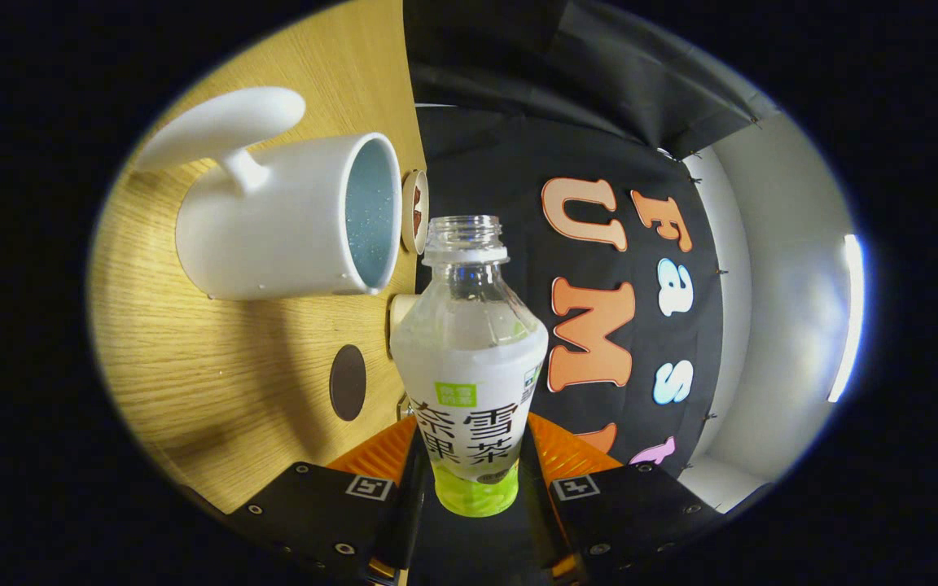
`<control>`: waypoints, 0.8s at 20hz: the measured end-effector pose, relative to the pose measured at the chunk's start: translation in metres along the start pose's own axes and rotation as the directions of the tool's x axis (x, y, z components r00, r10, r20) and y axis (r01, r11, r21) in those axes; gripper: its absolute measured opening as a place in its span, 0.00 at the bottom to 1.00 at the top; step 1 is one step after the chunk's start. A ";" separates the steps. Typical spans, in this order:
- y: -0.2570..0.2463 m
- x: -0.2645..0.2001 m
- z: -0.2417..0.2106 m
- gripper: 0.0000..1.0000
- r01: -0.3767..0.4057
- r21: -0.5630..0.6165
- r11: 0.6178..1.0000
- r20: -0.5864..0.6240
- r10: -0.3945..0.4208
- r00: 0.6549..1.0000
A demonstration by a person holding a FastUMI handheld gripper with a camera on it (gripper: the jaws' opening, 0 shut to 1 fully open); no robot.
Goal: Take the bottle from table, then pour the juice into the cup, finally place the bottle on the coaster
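Gripper (473, 480) jaws clamped on uncapped bottle (469, 358); cup (290, 220) beyond its mouth, coaster (348, 382) near on table (216, 382).

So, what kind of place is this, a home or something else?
Probably a staged recording booth, not a home: a black cloth wall hangs behind a bare wooden table, beside plain white panels. A white cup lies on the table, and the jaws are shut on an open bottle.

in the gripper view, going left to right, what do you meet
cup → dark coaster → bottle, held between the jaws of the gripper → booth wall
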State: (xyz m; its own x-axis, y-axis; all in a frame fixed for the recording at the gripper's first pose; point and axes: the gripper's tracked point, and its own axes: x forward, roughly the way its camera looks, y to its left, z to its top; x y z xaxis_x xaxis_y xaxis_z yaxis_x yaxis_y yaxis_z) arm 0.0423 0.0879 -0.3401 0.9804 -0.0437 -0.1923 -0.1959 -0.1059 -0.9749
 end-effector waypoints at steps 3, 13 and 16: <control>-0.004 0.003 0.004 0.57 0.005 -0.028 1.000 0.003 -0.005 1.000; -0.006 0.008 0.000 0.57 0.014 -0.120 0.993 0.007 -0.013 1.000; -0.008 0.008 -0.003 0.56 0.014 -0.130 0.991 0.003 -0.013 1.000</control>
State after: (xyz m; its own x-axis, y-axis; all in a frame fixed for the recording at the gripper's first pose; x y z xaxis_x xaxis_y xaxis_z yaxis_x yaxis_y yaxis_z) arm 0.0517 0.0852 -0.3340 0.9829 -0.0391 -0.1797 -0.1839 -0.2345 -0.9546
